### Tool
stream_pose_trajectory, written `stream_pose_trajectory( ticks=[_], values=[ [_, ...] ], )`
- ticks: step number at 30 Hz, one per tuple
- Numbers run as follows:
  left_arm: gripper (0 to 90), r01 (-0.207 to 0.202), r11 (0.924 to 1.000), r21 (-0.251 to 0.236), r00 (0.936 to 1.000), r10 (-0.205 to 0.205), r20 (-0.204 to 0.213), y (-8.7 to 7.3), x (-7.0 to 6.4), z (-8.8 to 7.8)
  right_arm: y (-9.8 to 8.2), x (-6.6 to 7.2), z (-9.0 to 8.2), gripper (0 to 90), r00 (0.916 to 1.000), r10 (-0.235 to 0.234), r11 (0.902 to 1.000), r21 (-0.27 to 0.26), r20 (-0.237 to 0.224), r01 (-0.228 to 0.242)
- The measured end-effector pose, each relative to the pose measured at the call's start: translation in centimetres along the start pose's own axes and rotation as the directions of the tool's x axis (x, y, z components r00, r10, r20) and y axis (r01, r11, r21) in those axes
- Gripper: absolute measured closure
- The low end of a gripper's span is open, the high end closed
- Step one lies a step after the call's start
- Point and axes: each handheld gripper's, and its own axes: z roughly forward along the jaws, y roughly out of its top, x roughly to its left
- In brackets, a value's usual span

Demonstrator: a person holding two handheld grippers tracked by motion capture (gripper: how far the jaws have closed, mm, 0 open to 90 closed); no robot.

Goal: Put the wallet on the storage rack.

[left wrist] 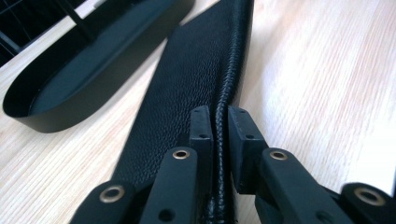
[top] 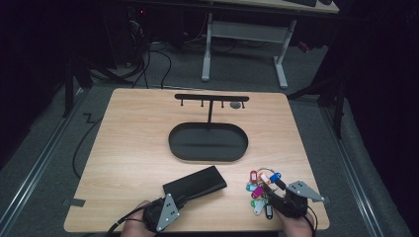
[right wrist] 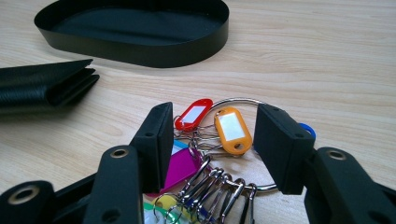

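Nearest the high camera, at the table's [top: 128, 143] 6 o'clock edge: two hands with grippers, left gripper [top: 184, 200] at about 7 o'clock, right gripper [top: 272, 191] at about 5 o'clock.

Light wood table, biggest thing here. Black oval tray [top: 208, 157] sits at the centre, with a thin post rising from it to a black crossbar [top: 211, 98] with small pegs at 12 o'clock. Tray wall also shows in the left gripper view [left wrist: 42, 116] at 10 o'clock and in the right gripper view [right wrist: 140, 51] at 12 o'clock.

Black leather wallet [top: 195, 183] lies flat on the table at 6 to 7 o'clock of the tray, near it but apart, long axis slanted toward 2 o'clock. Left gripper [left wrist: 220, 123] pinches the wallet's [left wrist: 187, 88] stitched edge; pads pressed on both sides, no gap. The wallet's folded end [right wrist: 46, 86] sits at 9 o'clock in the right gripper view.

Key ring with coloured tags [top: 261, 190] lies on the table at 5 o'clock of the tray, well apart from the wallet. Right gripper [right wrist: 212, 140] jaws stand apart, straddling the bunch [right wrist: 233, 128]; pads not pressing on the ring or tags. Orange, red, magenta tags between them, blue one beyond the right jaw.
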Motion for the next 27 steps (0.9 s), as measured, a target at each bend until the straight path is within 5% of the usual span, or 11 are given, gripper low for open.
stream_pose_trajectory(
  ticks=[8, 18, 24, 27],
  values=[
    [82.6, 0.116, 0.9899, -0.082, 0.9933, -0.115, 0.014, -0.2, 1.7, -1.8, 0.1, -0.3, -0.1, 48.7, 0.9998, 0.020, 0.9998, -0.004, -0.002, -0.020],
    [83.1, 0.169, 0.9760, -0.137, 0.9855, -0.169, 0.009, -0.2, 2.8, -3.2, 0.1, -0.3, -0.1, 49.4, 0.9999, 0.017, 0.9998, -0.006, -0.003, -0.017],
    [83.1, 0.237, 0.9569, -0.168, 0.9706, -0.241, 0.001, -0.8, 4.1, -4.1, 0.2, -0.2, 0.1, 49.9, 0.9998, 0.018, 0.9998, -0.002, -0.004, -0.018],
    [83.2, 0.288, 0.9386, -0.190, 0.9555, -0.295, -0.008, -1.3, 4.8, -4.9, 0.3, -0.2, 0.3, 50.0, 0.9998, 0.020, 0.9998, -0.004, -0.009, -0.020]
  ],
)
